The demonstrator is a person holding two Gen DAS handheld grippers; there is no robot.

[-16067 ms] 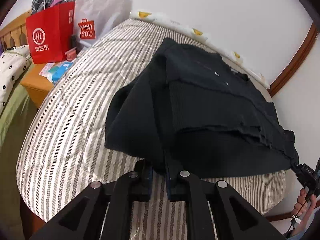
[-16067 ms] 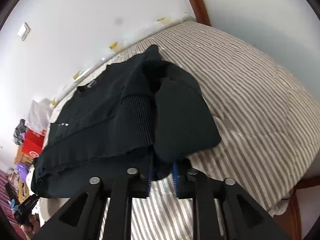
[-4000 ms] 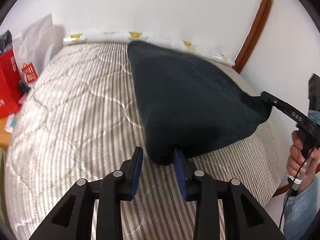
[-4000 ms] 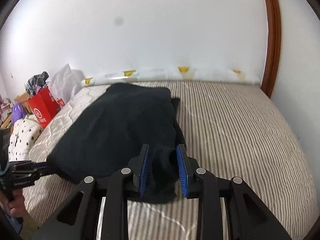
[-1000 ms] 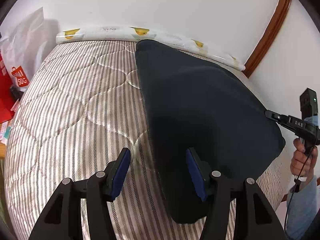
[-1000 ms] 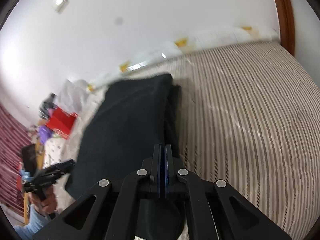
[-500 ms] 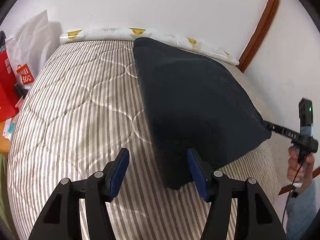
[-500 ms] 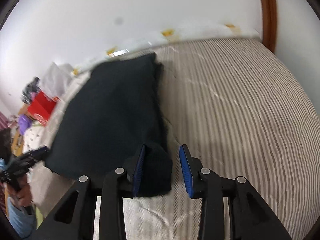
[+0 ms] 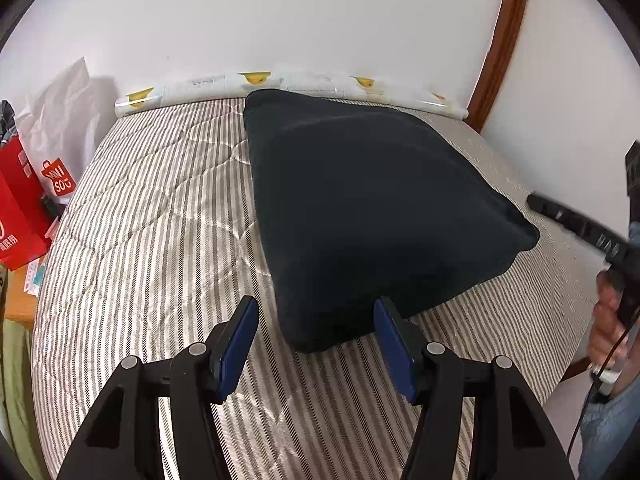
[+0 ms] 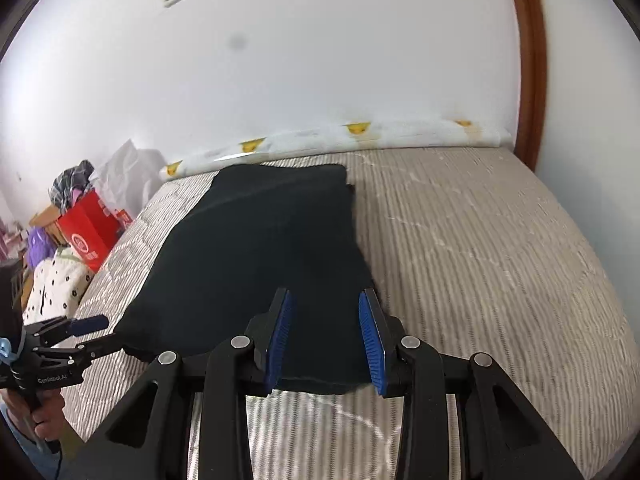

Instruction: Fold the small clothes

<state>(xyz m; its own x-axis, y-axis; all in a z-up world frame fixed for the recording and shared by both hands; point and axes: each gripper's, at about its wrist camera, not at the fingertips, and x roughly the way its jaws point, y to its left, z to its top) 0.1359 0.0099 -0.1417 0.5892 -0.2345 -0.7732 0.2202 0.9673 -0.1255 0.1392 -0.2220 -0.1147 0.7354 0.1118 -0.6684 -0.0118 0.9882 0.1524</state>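
A dark navy garment point(image 9: 360, 204) lies folded in a flat rectangle on the striped mattress point(image 9: 152, 216); it also shows in the right wrist view point(image 10: 264, 248). My left gripper point(image 9: 316, 336) is open, its jaws standing either side of the garment's near left corner without holding it. My right gripper point(image 10: 324, 340) is open, jaws astride the near right corner. The right gripper shows at the right in the left wrist view point(image 9: 576, 224), and the left gripper at the left in the right wrist view point(image 10: 80, 332).
A rolled duck-print mat point(image 9: 280, 84) lies along the wall at the bed's far edge. Red and white shopping bags point(image 9: 24, 196) and a spotted cloth point(image 10: 52, 288) stand by the bed's left side. A wooden door frame point(image 9: 500, 40) is at the right.
Both grippers have opened and let go of the garment's near corners. The garment has settled flat on the mattress. Both grippers have drawn back a little toward the near edge.
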